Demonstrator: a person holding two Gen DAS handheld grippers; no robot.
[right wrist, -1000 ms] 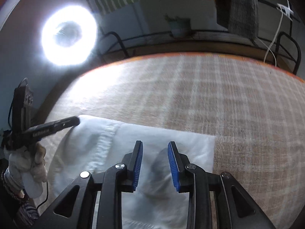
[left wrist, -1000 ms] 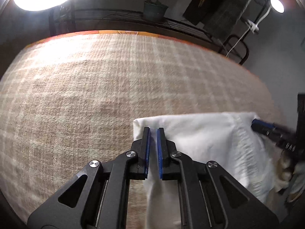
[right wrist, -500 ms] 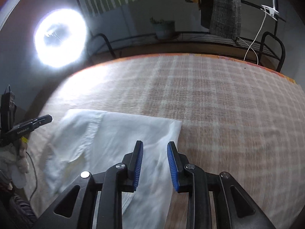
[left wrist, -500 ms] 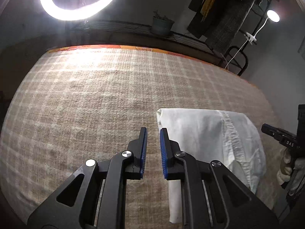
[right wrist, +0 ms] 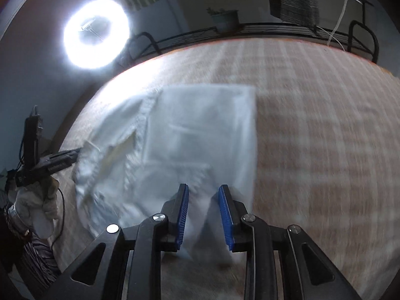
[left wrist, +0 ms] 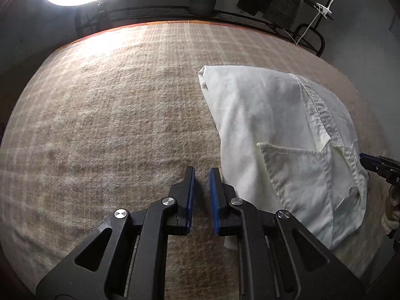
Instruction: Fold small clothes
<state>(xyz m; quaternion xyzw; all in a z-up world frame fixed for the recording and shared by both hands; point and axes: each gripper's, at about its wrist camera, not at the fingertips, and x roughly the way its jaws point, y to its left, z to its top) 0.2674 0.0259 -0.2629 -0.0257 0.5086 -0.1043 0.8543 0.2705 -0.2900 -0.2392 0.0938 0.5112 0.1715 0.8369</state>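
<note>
Checked blanket (left wrist: 105, 115) under your folded white shirt (left wrist: 270, 125); left tongs (left wrist: 202, 172) and right tongs (right wrist: 203, 190) both slightly apart, gripping nothing.

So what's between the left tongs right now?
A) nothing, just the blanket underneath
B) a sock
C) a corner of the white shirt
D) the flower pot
A: the left tongs stand a little apart with only the checked blanket showing through the gap, and the white shirt lies off to their right.
</note>
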